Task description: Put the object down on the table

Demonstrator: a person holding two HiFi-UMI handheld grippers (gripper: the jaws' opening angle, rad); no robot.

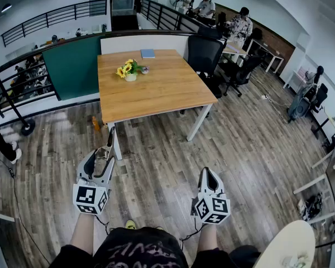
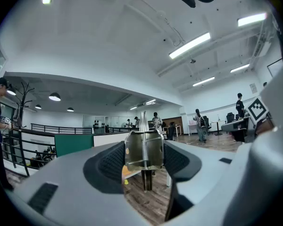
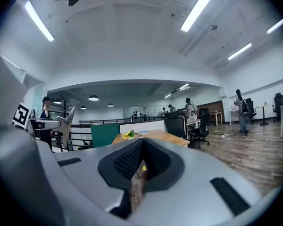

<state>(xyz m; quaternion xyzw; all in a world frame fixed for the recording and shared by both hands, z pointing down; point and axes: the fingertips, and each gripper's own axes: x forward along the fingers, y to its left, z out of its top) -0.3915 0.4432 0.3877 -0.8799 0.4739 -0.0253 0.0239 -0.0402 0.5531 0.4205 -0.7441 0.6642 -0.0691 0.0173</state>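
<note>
We see a wooden table (image 1: pixel 162 91) on white legs (image 1: pixel 199 121), standing far ahead of us on a plank floor (image 1: pixel 251 149). Two things lie on its top. A small pot of yellow flowers (image 1: pixel 129 70) sits toward the far left, and a blue book (image 1: pixel 148 53) lies at the far edge, a little right of the flowers. On the floor, a small orange thing (image 1: pixel 95 123) sits by the table's near left leg, and a black chair (image 1: pixel 204 54) stands at its far right corner.
</note>
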